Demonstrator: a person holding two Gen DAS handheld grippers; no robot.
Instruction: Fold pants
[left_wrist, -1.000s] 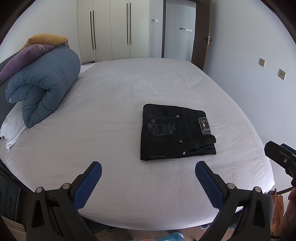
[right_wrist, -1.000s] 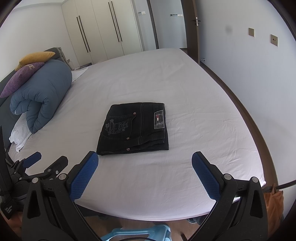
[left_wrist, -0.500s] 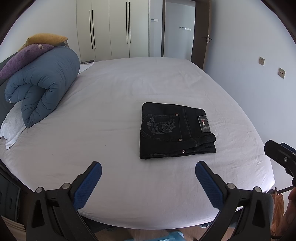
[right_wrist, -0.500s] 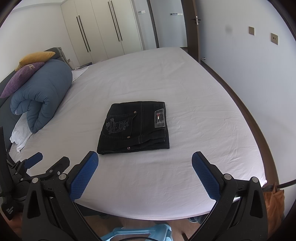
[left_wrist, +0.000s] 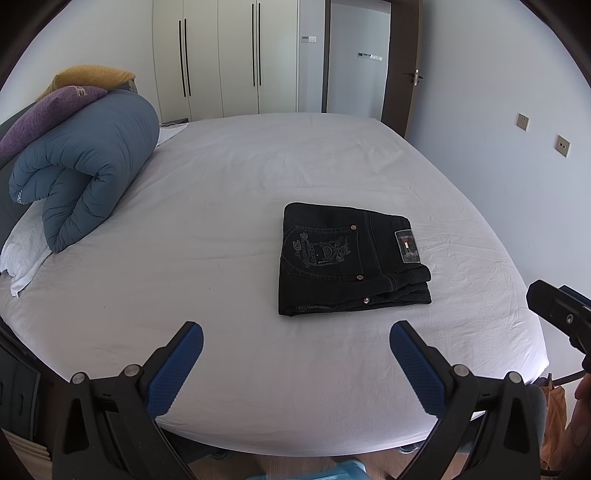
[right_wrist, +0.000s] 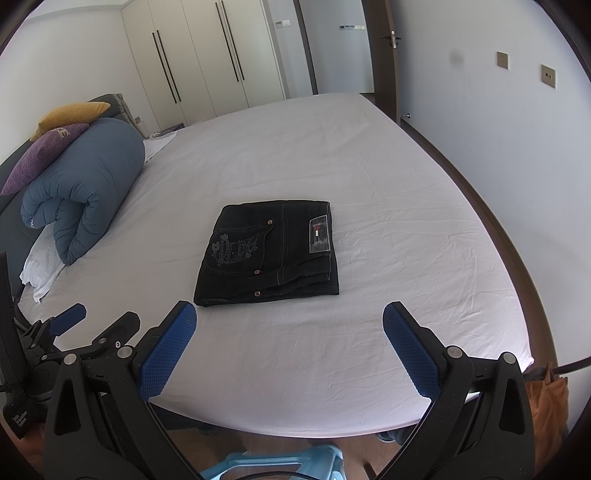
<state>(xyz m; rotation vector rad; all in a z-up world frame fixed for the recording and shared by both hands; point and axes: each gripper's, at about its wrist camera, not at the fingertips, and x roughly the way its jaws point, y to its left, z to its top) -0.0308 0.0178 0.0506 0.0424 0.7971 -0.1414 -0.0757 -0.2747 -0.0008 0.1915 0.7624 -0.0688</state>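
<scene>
Jeans (left_wrist: 351, 258), black, lying folded into a compact rectangle at centre frame on the white bed (left_wrist: 221, 184), back pocket and label facing up. Left tongs (left_wrist: 295, 354) hanging spread and empty at the lower edge; right tongs (right_wrist: 288, 339) likewise spread, holding nothing, well short of the denim. Folding is looking finished; any next move is probably only squaring the stacked edges or backing away. Rolled blue duvet (left_wrist: 85, 173) sitting upper left.

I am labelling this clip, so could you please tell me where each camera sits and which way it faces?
Left wrist: on the left tool, at the bed's foot, facing the folded pants; its open fingers and the right tool's tip show.
Right wrist: on the right tool, likewise; the left tool shows lower left.
Shared: pants, rolled duvet, wardrobe.
</scene>
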